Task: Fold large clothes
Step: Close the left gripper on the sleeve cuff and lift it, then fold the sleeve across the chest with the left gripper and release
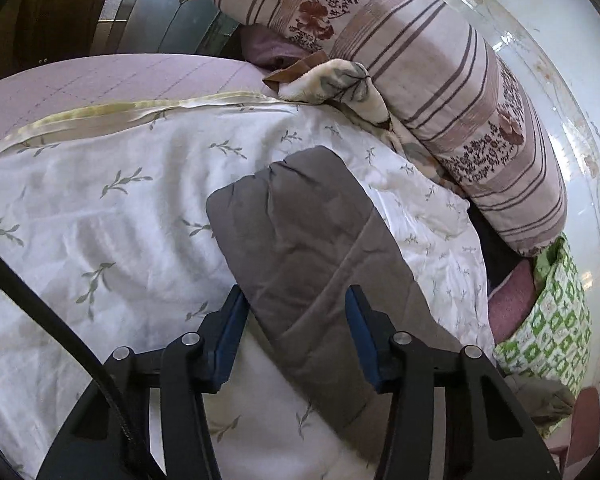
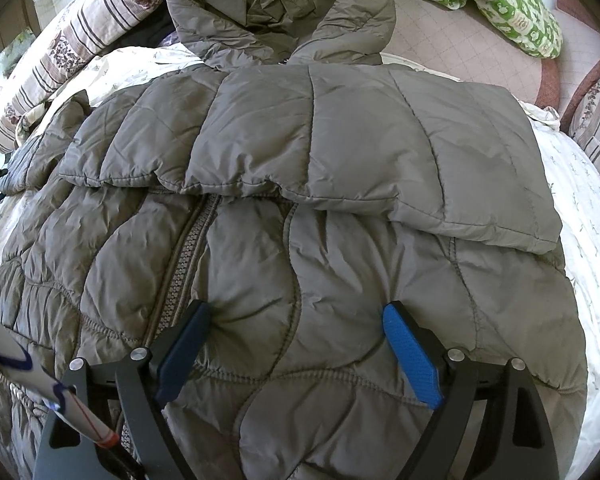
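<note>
In the left wrist view, the left tongs (image 1: pixel 298 312) stand wide open at the bottom centre, with a grey sleeve (image 1: pixel 300 236) lying between the blue pads and reaching toward the centre of the frame. It rests on a white leaf-print sheet (image 1: pixel 100 208), below a striped quilt (image 1: pixel 440 76) at upper right.

In the right wrist view, the right tongs (image 2: pixel 296 332) are spread wide at the bottom, both pads pressing onto the grey jacket (image 2: pixel 300 184), which fills the frame with one sleeve folded across its middle.
</note>
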